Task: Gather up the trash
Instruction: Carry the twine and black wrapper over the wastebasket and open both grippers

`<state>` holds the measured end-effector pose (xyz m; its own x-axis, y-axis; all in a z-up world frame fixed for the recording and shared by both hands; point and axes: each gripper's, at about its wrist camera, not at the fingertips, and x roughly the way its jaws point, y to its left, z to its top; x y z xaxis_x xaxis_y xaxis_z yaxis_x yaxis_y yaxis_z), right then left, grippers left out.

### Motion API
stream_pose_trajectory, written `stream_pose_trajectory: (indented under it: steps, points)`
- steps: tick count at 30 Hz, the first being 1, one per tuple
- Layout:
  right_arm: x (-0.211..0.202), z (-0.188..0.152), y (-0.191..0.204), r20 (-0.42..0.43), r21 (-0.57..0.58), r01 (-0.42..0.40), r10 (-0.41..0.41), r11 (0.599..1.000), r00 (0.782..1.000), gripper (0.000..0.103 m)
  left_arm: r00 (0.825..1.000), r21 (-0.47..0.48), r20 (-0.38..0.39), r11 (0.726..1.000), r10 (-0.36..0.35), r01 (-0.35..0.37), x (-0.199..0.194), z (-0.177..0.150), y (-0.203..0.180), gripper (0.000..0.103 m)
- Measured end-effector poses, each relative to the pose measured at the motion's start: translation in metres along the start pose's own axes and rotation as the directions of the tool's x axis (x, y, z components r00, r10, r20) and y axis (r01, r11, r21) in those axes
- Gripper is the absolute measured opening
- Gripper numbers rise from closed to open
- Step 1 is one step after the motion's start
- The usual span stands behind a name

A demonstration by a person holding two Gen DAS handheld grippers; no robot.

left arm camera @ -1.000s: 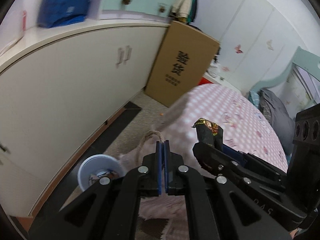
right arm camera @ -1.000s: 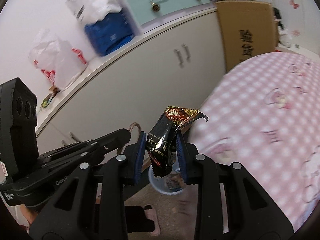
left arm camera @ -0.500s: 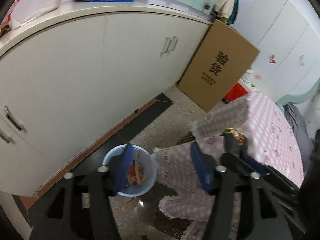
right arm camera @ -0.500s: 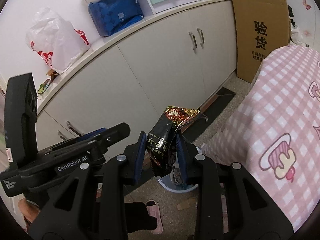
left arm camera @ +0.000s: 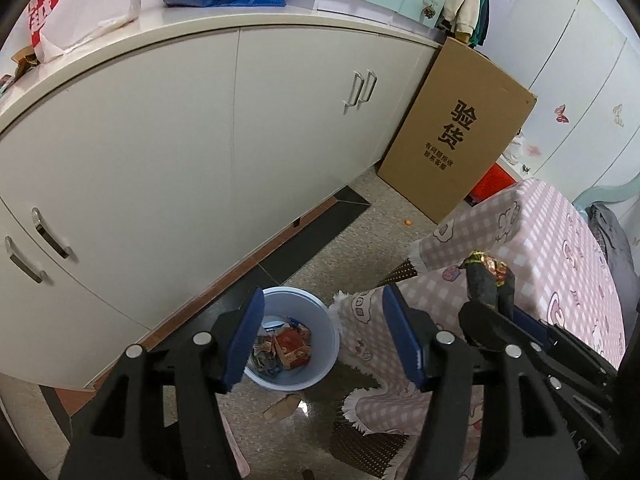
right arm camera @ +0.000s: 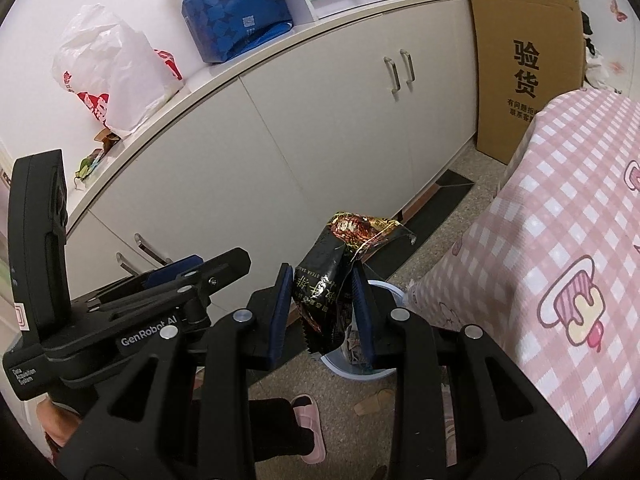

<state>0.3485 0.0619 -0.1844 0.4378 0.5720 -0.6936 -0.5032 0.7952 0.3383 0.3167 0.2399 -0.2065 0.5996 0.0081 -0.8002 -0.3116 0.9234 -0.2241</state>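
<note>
In the right wrist view the black wrapper (right arm camera: 320,292) and right tool (right arm camera: 322,308) hide most of the blue bin (right arm camera: 352,364); small items on the counter (right arm camera: 208,76), at left, are indistinct.

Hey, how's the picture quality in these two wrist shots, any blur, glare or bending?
Left wrist view: sharp, evenly lit, the cabinet top bowed by the fisheye, corners black. Right wrist view: also sharp, soft glints on the snack wrapper, the checked cloth curving at the edge.

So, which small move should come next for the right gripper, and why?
Probably carry the right gripper a little forward over the blue bin, then open it. It is shut on the black wrapper, the bin sits just below and beyond, and the left gripper is open with nothing in it.
</note>
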Motion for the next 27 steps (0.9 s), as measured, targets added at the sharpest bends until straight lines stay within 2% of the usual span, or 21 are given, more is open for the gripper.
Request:
stream_pose_trajectory:
  steps: [16, 21, 27]
  points:
    - [0.001, -0.003, 0.015, -0.011, -0.025, -0.010, 0.010, 1.000, 1.000, 0.030, 0.999, -0.010, 0.014, 0.999, 0.053, -0.053, -0.009, -0.005, 0.015, 0.067]
    - [0.006, -0.004, 0.017, -0.018, -0.031, -0.015, 0.015, 0.999, 1.000, 0.030, 0.997, -0.019, 0.014, 0.997, 0.075, -0.075, -0.009, -0.008, 0.021, 0.073]
    - [0.015, -0.003, 0.019, -0.022, -0.027, -0.025, 0.024, 0.999, 0.999, 0.030, 0.994, -0.043, 0.019, 0.993, 0.110, -0.109, -0.007, -0.010, 0.031, 0.076]
